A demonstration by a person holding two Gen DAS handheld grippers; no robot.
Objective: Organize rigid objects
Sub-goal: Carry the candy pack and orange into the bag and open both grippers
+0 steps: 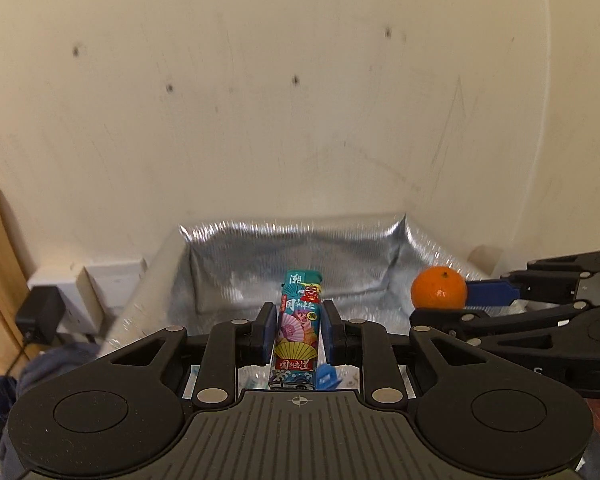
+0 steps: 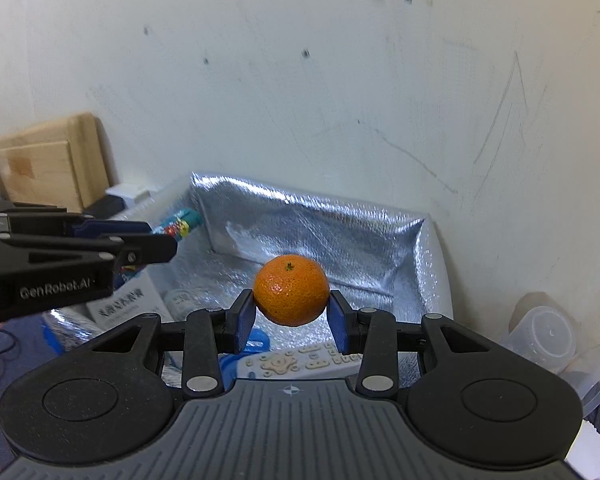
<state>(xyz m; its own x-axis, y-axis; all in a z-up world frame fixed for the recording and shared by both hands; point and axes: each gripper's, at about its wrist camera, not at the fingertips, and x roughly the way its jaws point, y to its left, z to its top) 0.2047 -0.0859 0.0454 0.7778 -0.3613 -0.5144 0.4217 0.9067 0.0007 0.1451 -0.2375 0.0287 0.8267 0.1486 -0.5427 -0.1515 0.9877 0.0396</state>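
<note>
While both tools hover over the open foil-lined bag [image 2: 340, 240], the step looks like dropping items in. Left tool [image 1: 298, 330] is clamped on an upright lighter [image 1: 298, 328]; right tool [image 2: 292, 316] pinches an orange [image 2: 291, 290]. Next, lower each and release clear of the remote [image 2: 300, 362].

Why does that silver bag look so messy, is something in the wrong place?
Nothing looks broken or spilled. The silver bag is crinkly and holds a jumble: a remote control and a white box lying loose. The orange and the lighter are simply held in the grippers above it.
</note>
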